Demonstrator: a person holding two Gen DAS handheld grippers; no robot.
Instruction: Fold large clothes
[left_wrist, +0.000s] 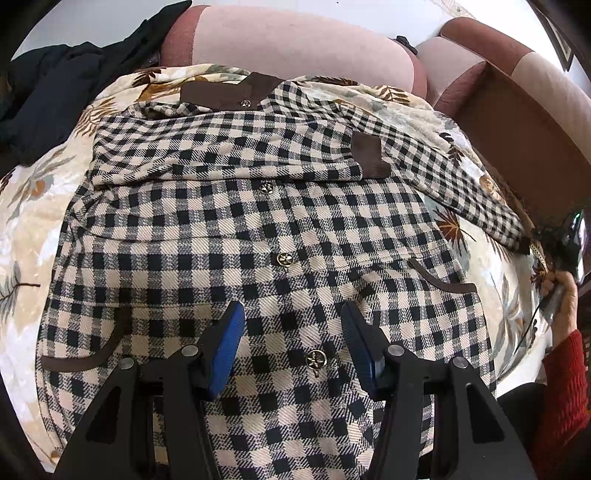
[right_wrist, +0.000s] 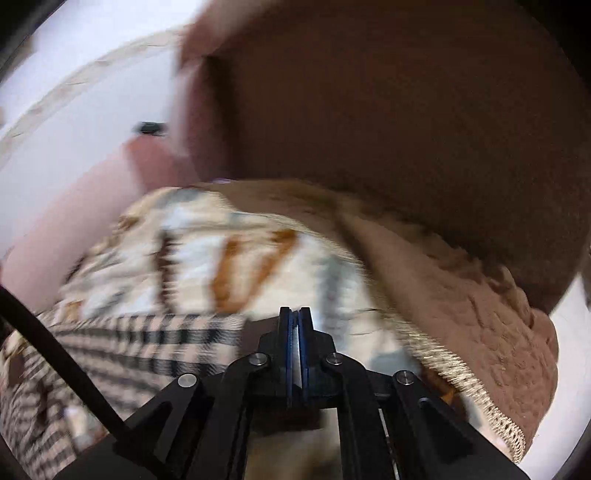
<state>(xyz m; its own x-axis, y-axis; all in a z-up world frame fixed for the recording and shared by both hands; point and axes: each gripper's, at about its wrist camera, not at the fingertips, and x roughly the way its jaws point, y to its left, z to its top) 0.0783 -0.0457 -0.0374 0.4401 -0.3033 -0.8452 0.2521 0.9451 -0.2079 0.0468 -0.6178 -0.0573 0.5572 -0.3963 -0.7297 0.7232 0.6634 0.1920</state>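
My left gripper (left_wrist: 293, 314) hovers fingers apart over the checked coat (left_wrist: 229, 229); right gripper (right_wrist: 295, 314) fingers together at the coat's 3 o'clock sleeve.

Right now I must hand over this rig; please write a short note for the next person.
Left gripper: open, above the front of the checked jacket, holding nothing.
Right gripper: jaws nearly together at the jacket's right sleeve end; the blurred view does not show whether it holds cloth.
The jacket lies buttoned, front up, on the leaf-print cover of the sofa.
Done: one sleeve folded across the chest.
Left: right sleeve, then the body.
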